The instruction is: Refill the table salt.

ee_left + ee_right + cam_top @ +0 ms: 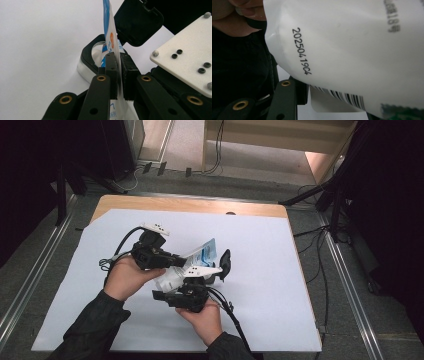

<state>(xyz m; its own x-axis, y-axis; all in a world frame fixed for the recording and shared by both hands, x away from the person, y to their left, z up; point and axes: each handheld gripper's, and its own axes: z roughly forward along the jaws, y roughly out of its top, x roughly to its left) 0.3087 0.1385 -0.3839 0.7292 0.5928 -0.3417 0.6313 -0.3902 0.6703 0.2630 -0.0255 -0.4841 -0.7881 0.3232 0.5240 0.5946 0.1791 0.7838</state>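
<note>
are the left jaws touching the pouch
Touching. In the left gripper view the left gripper has both black jaws pressed flat against the thin blue and white pouch, which is pinched between them with no gap.

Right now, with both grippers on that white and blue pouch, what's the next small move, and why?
Probably ease the pouch down toward the white sheet with both hands together. The left gripper is shut on the pouch's thin edge, and the right gripper sits close against its white printed side, so it is held up off the table. Pulling the hands apart could strain the flattened film pinched there.
</note>
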